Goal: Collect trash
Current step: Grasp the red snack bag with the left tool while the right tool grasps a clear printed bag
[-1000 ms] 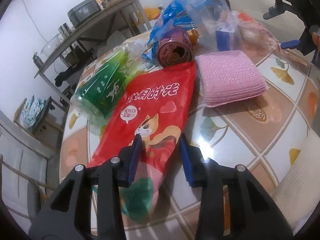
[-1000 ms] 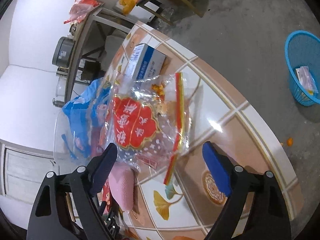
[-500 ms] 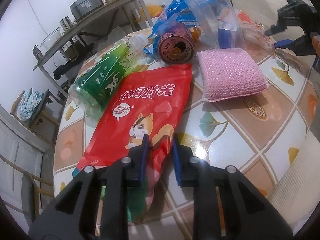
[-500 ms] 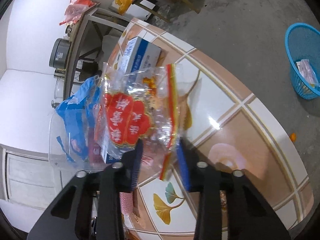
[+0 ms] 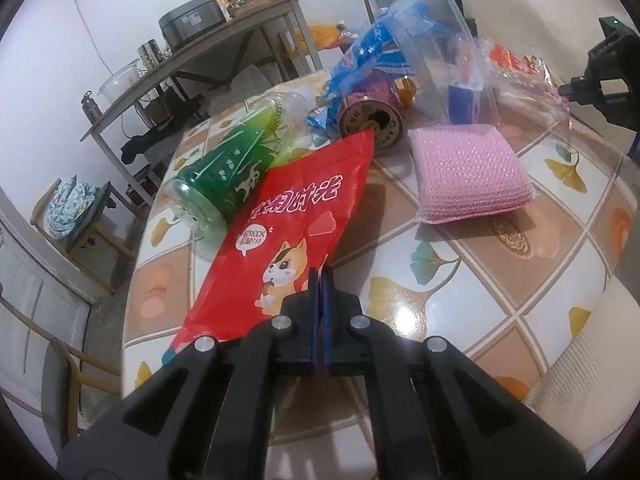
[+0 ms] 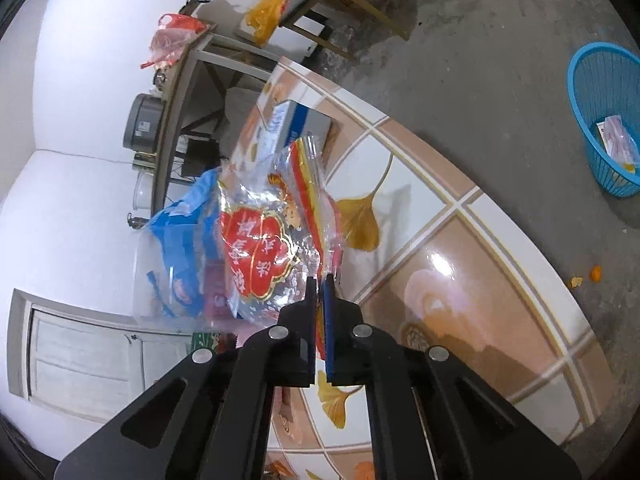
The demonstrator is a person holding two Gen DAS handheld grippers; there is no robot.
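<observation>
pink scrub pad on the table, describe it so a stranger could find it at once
On the tiled table, look behind the red snack bag and right of the tipped can. The pink scrub pad lies flat there: the only soft, knobbly pink cushion among shiny wrappers.

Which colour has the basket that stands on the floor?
The basket is bright blue, with a slatted wall. It shows only in the right wrist view, at the upper right.

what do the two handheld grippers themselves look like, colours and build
Both look alike. The left gripper and right gripper have matte black plastic bodies with triangular cut-outs, silver round pivot pins, and two flat fingers faced with blue pads. Seen from the left wrist view, the right gripper's black housing carries a small green light. No cables, sleeves or hands are visible.
</observation>
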